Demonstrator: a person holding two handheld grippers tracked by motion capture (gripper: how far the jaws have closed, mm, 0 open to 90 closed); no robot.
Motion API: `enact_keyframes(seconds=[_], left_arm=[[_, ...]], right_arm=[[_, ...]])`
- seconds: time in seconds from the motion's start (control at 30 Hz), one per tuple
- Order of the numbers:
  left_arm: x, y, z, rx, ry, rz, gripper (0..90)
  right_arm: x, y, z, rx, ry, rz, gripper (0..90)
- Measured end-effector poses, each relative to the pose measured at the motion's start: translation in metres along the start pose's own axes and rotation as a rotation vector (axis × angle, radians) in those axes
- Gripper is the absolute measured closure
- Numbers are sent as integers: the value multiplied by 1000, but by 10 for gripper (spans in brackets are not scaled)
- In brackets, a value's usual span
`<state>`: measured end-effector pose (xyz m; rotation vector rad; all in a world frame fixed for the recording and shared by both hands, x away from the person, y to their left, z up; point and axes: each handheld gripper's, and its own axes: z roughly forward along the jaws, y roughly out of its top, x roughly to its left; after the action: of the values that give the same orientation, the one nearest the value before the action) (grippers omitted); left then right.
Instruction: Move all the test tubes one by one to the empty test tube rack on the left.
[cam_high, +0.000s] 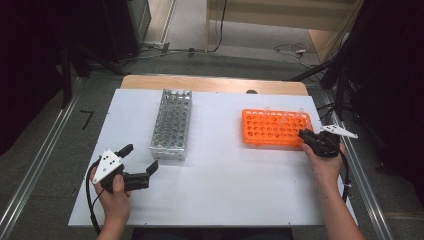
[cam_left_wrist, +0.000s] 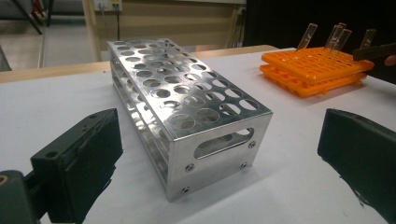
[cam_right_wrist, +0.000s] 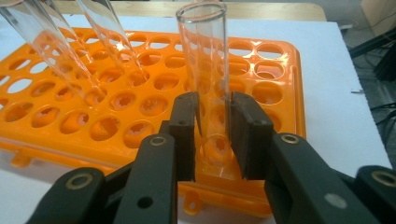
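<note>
An orange plastic tube rack (cam_high: 272, 127) lies on the right side of the white table. Several clear glass test tubes (cam_left_wrist: 334, 37) lean in its holes. My right gripper (cam_right_wrist: 214, 135) is shut on one upright test tube (cam_right_wrist: 205, 56) that stands in a hole at the rack's near right corner. Its pads press on the tube's lower part. Two other tubes (cam_right_wrist: 42, 51) tilt to the left of it. In the high view the right gripper (cam_high: 306, 136) sits at the rack's right end. My left gripper (cam_high: 141, 158) is open, with nothing between its jaws, just short of the aluminium rack (cam_high: 172, 125).
The aluminium rack (cam_left_wrist: 187, 98) has many round holes with no tubes in them and stands left of centre. The white table top (cam_high: 225, 185) ends in a wooden edge at the back. Cables and dark stands lie on the floor beyond.
</note>
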<state>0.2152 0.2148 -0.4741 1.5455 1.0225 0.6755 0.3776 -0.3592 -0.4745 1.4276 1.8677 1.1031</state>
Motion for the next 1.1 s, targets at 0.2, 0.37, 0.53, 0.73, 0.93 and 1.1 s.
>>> enact_keyframes(seconds=[0.2,0.37,0.53,0.73,0.93,1.1], left_arm=[[0,0,-1,-2,-2,-1,0],[-1,1,0,-3,-6,-1,0],[-4,2,0,-5,-13,4,0],[-7,5,1,0,-15,4,0],[-21,15,5,9,-45,40,0],[-31,27,12,25,-70,51,0]], right_arm=[[1,-2,0,-17,-28,-22,738],[0,-1,-3,-40,-17,-10,740],[-1,7,-14,-87,2,0,740],[2,16,-29,-104,54,0,740],[14,20,-41,-88,116,-22,740],[25,24,-51,-86,159,-26,740]])
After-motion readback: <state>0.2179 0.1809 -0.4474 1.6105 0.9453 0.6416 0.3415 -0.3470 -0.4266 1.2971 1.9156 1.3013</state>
